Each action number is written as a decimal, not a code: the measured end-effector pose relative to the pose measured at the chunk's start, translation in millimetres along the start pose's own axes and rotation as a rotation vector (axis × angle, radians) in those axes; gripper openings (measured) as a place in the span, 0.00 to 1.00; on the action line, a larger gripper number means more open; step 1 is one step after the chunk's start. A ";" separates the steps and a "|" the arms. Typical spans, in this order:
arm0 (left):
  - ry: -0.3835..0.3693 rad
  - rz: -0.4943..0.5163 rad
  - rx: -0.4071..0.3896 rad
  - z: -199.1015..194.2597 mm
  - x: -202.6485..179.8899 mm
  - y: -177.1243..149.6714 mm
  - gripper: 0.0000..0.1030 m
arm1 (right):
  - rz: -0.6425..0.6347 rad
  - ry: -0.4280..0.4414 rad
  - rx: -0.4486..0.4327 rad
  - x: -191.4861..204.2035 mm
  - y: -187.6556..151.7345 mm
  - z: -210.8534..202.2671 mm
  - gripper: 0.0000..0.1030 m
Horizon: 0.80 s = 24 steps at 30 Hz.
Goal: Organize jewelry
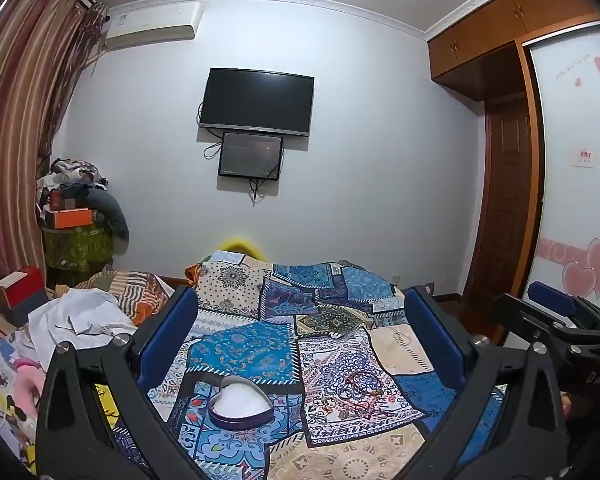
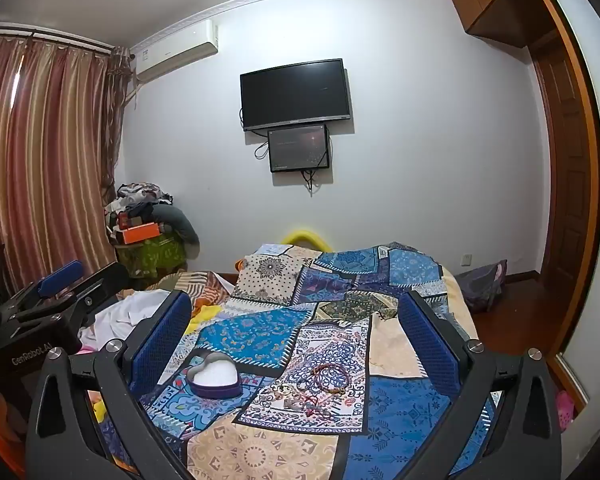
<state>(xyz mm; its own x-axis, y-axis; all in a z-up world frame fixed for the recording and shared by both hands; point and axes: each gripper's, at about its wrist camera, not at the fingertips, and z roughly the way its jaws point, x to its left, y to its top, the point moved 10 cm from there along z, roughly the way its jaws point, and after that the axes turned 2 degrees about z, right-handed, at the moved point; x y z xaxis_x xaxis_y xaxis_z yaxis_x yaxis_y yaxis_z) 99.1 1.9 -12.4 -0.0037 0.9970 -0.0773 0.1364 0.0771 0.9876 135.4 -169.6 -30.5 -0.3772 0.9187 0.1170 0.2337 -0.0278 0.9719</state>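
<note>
Both claws, left (image 1: 300,332) and right (image 2: 294,334), hang spread above heart box (image 2: 215,376) and bracelets (image 2: 326,378) on quilt (image 2: 400,408).

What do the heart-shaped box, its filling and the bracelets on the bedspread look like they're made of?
Heart-shaped box: probably tin or stiff card, with a thin rigid wall in matte dark purple.
White lining: likely foam or padding, flat and slightly grainy.
Bracelets: seemingly cord or small beads in reddish tones, with small gold-coloured charms; too small to confirm.
Patchwork bedspread: printed woven fabric, matte, lightly wrinkled.
</note>
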 end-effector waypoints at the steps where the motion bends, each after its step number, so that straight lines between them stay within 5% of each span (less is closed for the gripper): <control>1: -0.001 -0.002 0.001 -0.3 0.7 0.2 1.00 | 0.002 0.000 -0.003 0.0 0.2 -0.2 0.99; 24: 0.010 0.021 -0.002 1.8 -2.8 -2.4 1.00 | 0.000 0.007 0.003 4.0 -1.2 0.7 0.99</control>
<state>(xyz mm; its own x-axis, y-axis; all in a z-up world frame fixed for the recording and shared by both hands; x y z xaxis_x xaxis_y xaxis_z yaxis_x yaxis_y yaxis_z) 100.6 -1.0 -14.8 -0.0112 0.9984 -0.0549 0.1349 0.0559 0.9893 134.2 -165.6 -31.4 -0.3834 0.9159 0.1188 0.2369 -0.0268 0.9712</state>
